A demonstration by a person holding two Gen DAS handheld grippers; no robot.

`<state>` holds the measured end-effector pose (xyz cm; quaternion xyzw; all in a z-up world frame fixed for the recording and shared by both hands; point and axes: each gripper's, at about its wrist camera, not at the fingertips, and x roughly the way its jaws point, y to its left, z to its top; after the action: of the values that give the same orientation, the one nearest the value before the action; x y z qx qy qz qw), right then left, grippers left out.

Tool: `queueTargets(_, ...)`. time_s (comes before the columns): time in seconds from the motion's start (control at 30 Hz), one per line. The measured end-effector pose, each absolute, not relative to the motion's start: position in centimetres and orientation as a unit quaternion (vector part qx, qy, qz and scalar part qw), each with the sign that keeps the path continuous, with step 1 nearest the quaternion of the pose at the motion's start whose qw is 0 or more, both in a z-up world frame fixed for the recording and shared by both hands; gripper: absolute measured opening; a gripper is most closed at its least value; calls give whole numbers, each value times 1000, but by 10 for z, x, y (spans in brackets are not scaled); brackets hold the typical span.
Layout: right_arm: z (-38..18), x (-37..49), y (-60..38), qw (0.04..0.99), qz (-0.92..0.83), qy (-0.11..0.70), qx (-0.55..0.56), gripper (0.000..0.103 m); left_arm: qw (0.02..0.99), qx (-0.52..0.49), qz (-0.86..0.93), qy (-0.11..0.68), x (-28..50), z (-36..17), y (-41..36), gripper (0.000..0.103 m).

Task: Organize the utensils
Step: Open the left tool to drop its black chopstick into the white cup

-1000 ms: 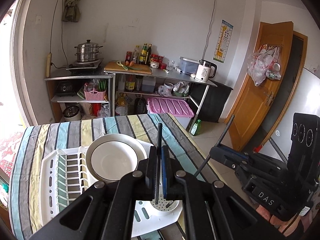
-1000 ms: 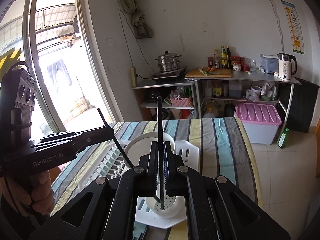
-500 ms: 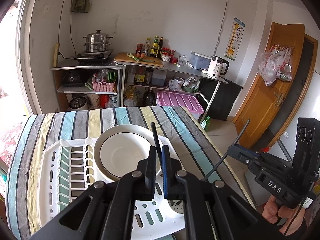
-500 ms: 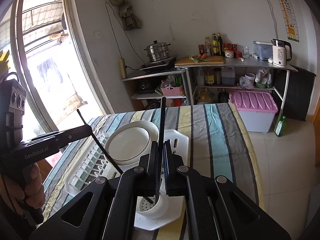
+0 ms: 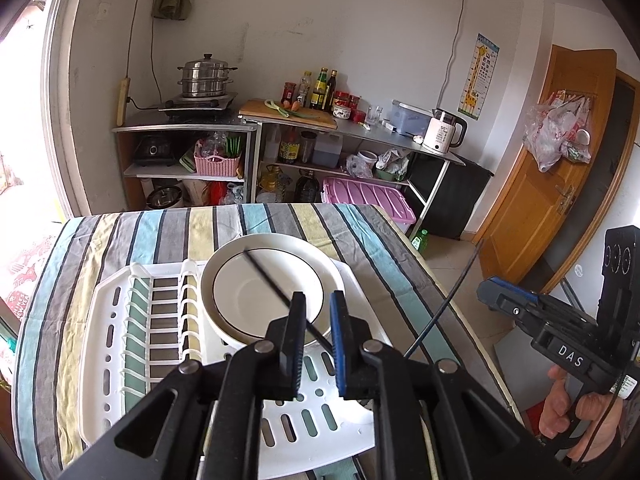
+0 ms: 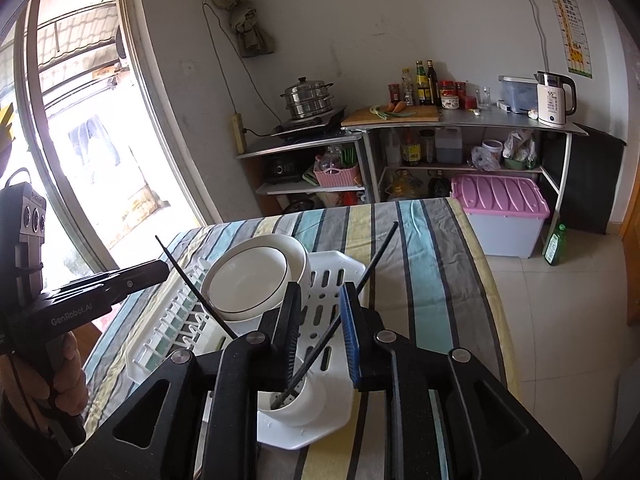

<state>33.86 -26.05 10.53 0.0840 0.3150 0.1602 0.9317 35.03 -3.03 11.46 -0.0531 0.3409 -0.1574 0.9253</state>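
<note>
Both hand-held grippers have just been opening. The left hand-held gripper (image 5: 317, 320) and the right hand-held gripper (image 6: 320, 316) stand released, each black chopstick (image 6: 340, 320) leaning loose between their jaws, tips down in the white utensil cup (image 6: 304, 404) just below, likely dropped there for storage.

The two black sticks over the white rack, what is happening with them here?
A person holds a gripper in each hand over the white dish rack on the striped table. Both jaws have just been opening. The left gripper has a black chopstick loose between its pads, leaning over the bowls. The right gripper has let its chopstick drop, tip down, into the white utensil cup at the rack's corner.
</note>
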Motion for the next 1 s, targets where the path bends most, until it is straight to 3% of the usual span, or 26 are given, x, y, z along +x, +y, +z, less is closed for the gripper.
queueTargets(0.4,104,289,-263,941,155,291,71,23,939,-39,-162,302,295,115,-23,32)
queueTargets(0.57,97,246,-260,946,157,276,68,43,949,-44,-153,271,251,110,-11,33)
queueTargets(0.87,76,171,-251,945,172,272,63,43,955,-27,-124,270,178,80,7,33)
queueTargets(1.0,63,147,-245,944,171,278,53,43,951,-34,-121,281,155,67,13,45)
